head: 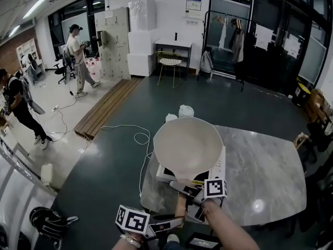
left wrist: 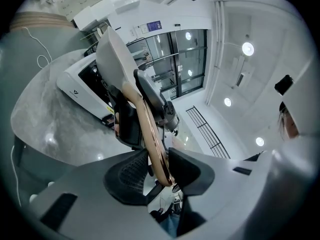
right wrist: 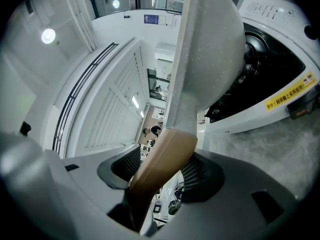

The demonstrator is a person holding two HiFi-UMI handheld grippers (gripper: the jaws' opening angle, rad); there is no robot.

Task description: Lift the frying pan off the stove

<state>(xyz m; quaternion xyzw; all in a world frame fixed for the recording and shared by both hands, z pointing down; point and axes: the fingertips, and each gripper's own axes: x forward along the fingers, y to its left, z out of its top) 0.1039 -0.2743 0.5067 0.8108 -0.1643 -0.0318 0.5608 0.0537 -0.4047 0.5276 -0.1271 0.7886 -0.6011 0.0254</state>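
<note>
The pale frying pan (head: 188, 146) is tilted up on edge above the white stove (head: 220, 166), its inside facing me. Its wooden handle (head: 180, 204) runs down toward me. My right gripper (head: 193, 192) is shut on the handle close to the pan. My left gripper (head: 174, 222) is shut on the handle's end. In the left gripper view the handle (left wrist: 150, 129) passes edge-on between the pads to the pan (left wrist: 117, 59), with the stove (left wrist: 82, 86) behind. In the right gripper view the handle (right wrist: 165, 159) fills the jaws below the pan (right wrist: 205, 49), beside the stove (right wrist: 270, 84).
The stove stands on a grey marble table (head: 270, 165). Two white lidded pots (head: 186, 110) sit at the table's far edge. A white cable (head: 138, 134) loops on the floor to the left. Two people (head: 78, 51) stand far off at the left.
</note>
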